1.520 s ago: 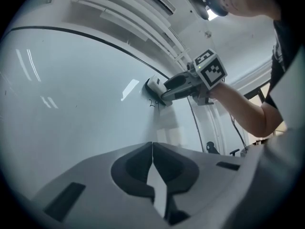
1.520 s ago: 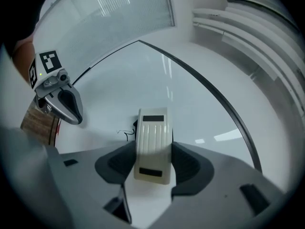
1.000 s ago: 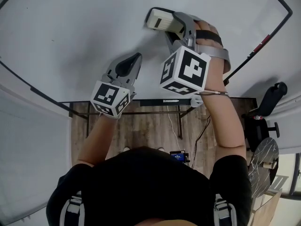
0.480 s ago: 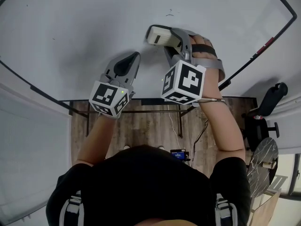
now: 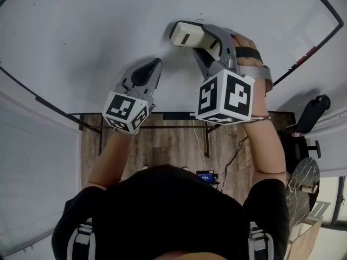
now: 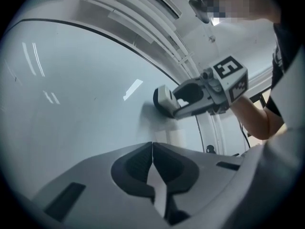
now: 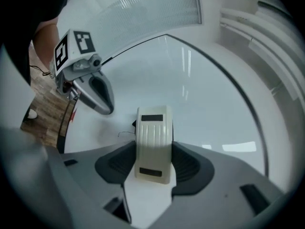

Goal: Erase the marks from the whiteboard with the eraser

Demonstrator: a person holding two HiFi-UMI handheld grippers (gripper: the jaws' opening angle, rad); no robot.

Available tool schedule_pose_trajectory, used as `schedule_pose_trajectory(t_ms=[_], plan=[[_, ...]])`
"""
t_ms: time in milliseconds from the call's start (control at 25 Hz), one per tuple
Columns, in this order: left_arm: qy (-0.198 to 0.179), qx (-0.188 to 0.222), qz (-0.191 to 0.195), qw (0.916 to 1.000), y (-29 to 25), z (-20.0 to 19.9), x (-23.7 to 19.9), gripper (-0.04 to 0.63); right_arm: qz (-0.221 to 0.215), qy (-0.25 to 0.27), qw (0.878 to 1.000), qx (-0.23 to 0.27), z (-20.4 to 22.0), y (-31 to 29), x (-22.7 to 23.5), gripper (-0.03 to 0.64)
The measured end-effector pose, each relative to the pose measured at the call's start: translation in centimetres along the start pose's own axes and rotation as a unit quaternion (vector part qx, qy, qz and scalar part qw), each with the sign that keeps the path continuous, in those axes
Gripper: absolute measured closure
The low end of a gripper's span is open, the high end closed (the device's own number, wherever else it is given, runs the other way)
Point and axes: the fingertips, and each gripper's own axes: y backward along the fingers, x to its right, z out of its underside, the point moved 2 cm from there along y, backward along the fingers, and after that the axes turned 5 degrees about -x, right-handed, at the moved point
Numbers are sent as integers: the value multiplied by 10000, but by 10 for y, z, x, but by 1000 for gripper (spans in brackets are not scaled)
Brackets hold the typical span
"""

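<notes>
The whiteboard [image 5: 81, 31] fills the upper part of the head view. My right gripper [image 5: 192, 39] is shut on a cream eraser [image 5: 186, 35], which presses flat against the board. In the right gripper view the eraser [image 7: 152, 144] sits between the jaws, and a thin dark mark [image 7: 126, 133] shows just left of it. A faint small mark [image 5: 199, 18] lies above the eraser in the head view. My left gripper [image 5: 157, 64] is shut and empty, its tips close to the board, lower left of the eraser. The left gripper [image 6: 152, 144] view shows the eraser [image 6: 164, 100] ahead.
The board's black frame [image 5: 49, 110] runs along its lower edge, with a red marker [image 5: 302, 56] lying on the right frame. Below are a wood floor [image 5: 173, 145], a metal stand and a black office chair [image 5: 312, 115] at the right.
The right gripper and eraser slid down a little along the board, then back up and slightly right. The left gripper has stayed in place.
</notes>
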Motion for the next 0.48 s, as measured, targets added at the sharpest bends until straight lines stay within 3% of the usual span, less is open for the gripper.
schedule_pose_trajectory(t_ms=[200,360,480], plan=[[16,2,-55,10000,7,4,-3,589,1001,126,9948,-131,-12,16,84,383],[28,-35,-55,10000,9,4,-3,588,1034,290,9926,-563,-5,1,101,385],[110,-45,-40,9999,10,0,-4,588,984,447,9915,-725,-2,-5,87,386]])
